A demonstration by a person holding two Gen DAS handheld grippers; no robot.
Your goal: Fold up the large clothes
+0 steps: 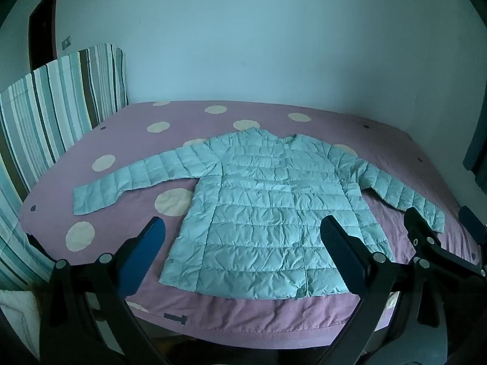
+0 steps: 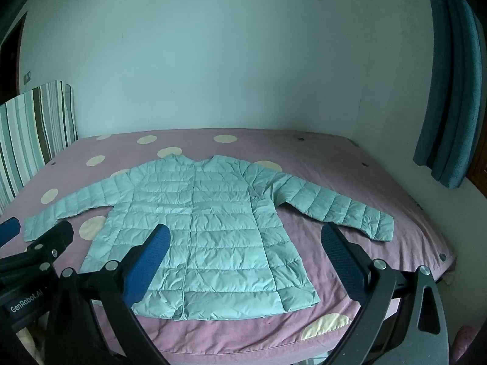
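Jacket [image 1: 258, 200], pale quilted, lies flat and face up on the spotted purple bed [image 1: 243, 310], both sleeves spread out. My left gripper [image 1: 243, 243] and right gripper [image 2: 245, 249] hover above the hem, fingers spread wide, nothing held. I'd take a sleeve cuff first, pinch deep past the slippery shell, and lay it across the body.
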